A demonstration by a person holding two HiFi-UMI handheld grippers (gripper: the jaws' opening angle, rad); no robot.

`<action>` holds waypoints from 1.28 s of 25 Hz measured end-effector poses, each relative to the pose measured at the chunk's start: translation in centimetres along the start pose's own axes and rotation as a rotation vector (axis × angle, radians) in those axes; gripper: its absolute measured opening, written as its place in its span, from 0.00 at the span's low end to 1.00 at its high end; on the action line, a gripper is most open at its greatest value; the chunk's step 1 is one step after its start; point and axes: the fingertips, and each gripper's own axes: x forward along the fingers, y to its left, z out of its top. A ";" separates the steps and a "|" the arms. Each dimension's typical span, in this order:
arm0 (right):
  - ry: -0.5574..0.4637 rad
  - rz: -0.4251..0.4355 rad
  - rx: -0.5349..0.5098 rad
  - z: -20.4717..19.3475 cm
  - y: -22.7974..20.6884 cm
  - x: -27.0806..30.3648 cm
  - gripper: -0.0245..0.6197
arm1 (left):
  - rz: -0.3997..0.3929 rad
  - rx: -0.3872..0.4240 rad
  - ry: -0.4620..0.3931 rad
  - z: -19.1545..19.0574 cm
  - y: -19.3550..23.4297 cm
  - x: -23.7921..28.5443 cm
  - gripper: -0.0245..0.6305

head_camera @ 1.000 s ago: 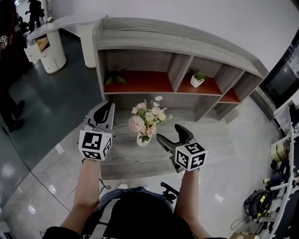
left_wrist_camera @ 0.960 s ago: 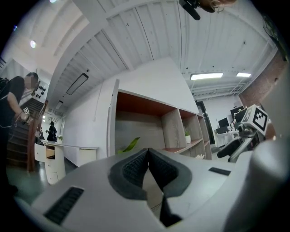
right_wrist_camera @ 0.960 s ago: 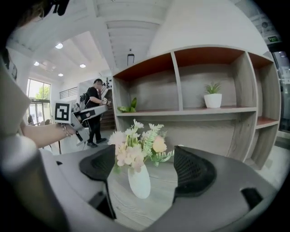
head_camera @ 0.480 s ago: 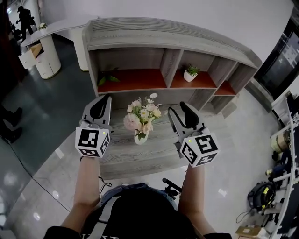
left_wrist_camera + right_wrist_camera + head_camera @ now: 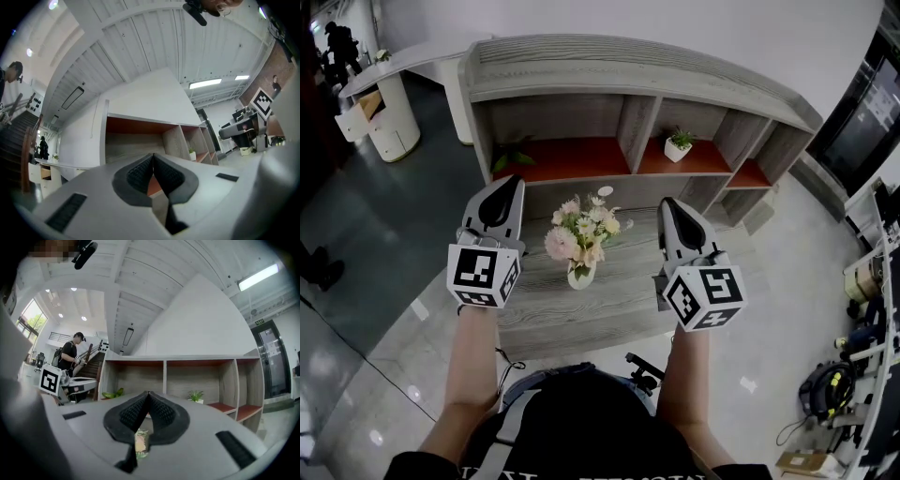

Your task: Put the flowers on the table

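In my right gripper view only a sliver of the flowers (image 5: 140, 442) shows; green leaves (image 5: 512, 157) on the shelf (image 5: 628, 77) are too small to identify.

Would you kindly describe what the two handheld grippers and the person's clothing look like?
Both the left gripper and right gripper have light grey tapered bodies with black ribbed pads. Each carries a white cube printed with black square markers. The forearms are bare; the top is black.

Flowers (image 5: 578, 236) on table (image 5: 623, 302), before shelf (image 5: 630, 92)
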 end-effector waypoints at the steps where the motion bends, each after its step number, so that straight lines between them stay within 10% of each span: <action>1: -0.014 0.002 0.009 0.2 0.0 -0.1 0.06 | -0.001 0.004 -0.005 0.3 0.0 0.1 0.06; 32: 0.015 -0.069 -0.123 -0.1 -0.7 0.1 0.06 | 0.013 0.027 -0.046 1.8 0.5 0.5 0.05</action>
